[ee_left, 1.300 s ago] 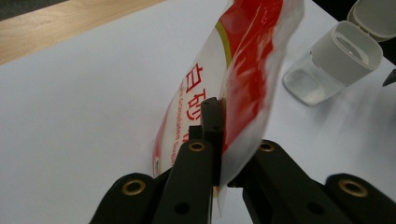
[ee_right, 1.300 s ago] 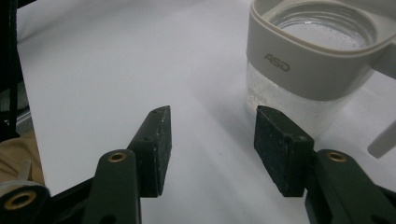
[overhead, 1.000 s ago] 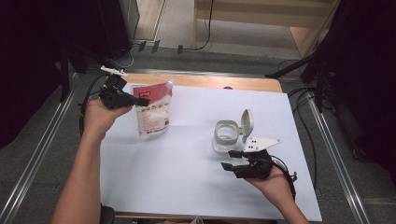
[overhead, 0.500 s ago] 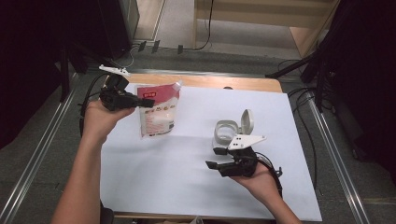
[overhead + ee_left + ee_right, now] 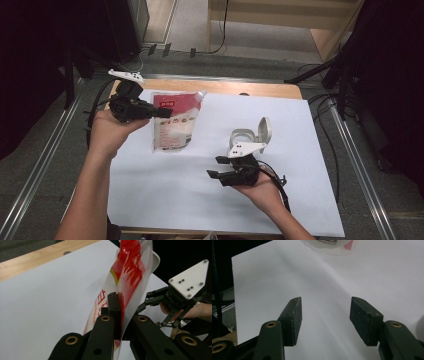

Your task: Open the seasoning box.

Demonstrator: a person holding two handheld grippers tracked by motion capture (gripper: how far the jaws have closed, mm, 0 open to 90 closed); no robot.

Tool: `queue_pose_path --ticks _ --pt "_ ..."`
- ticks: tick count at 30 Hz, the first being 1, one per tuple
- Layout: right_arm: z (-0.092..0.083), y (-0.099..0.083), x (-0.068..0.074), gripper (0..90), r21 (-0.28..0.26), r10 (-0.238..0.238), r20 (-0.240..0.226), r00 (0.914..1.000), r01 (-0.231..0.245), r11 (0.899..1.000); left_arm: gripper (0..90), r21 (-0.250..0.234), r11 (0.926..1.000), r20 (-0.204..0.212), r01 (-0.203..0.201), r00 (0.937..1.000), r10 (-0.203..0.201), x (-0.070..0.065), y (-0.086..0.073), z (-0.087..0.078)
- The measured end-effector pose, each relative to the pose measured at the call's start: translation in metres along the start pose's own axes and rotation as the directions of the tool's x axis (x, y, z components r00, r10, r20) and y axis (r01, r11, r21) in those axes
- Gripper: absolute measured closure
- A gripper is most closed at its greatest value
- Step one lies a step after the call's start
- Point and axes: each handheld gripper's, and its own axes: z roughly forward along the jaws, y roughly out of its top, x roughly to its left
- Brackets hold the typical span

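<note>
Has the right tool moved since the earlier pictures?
Yes. In the high view the right tool has shifted left across the white sheet, away from the open clear container, which stayed put.

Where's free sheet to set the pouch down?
Bare white sheet between the pouch and the near edge, left of the right gripper; also the far right corner behind the open-lidded container. Crowded around that container and right gripper.

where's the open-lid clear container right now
In the high view the clear container sits right of centre on the white sheet, just beyond the right gripper and to the right of the red-and-white pouch.
</note>
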Motion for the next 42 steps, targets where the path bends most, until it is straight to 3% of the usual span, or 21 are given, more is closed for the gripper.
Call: queue_pose_path --ticks 6,12,14,20,27,32,37,42 --pt "0.018 0.004 0.002 45.0 0.004 0.0 0.014 0.9999 0.0 1.0 90.0 0.022 0.9997 0.009 -0.004 0.9999 0.004 -0.009 0.003 0.006" --pt "0.038 0.001 0.0 47.0 0.028 0.039 0.027 0.9989 -0.04 0.999 90.0 0.042 0.999 0.046 -0.015 0.9988 0.013 -0.018 0.005 0.013" --pt "0.046 0.0 -0.002 46.9 0.045 0.071 0.038 0.9967 -0.073 0.996 90.0 0.046 0.9987 0.057 -0.022 0.9982 0.019 -0.021 0.006 0.017" --pt "0.063 -0.003 -0.002 48.9 0.001 0.103 0.062 0.9928 -0.103 0.995 90.0 0.064 0.9975 0.088 -0.029 0.9958 0.023 -0.029 0.008 0.025" --pt "0.076 -0.004 -0.004 49.3 -0.045 0.128 0.13 0.9832 -0.123 0.991 90.0 0.085 0.9958 0.107 -0.034 0.994 0.024 -0.035 0.009 0.034" --pt "0.081 -0.007 -0.005 49.3 -0.071 0.148 0.163 0.9755 -0.139 0.988 90.0 0.086 0.9962 0.118 -0.016 0.993 0.005 -0.037 0.009 0.038" --pt "0.085 -0.01 -0.004 49.5 -0.088 0.137 0.189 0.9725 -0.122 0.989 90.0 0.084 0.9964 0.132 0.012 0.9911 -0.023 -0.034 0.008 0.036" --pt "0.087 -0.012 -0.002 48.8 -0.118 0.114 0.203 0.9726 -0.091 0.989 90.0 0.062 0.9964 0.169 0.058 0.9833 -0.068 -0.03 0.007 0.033"
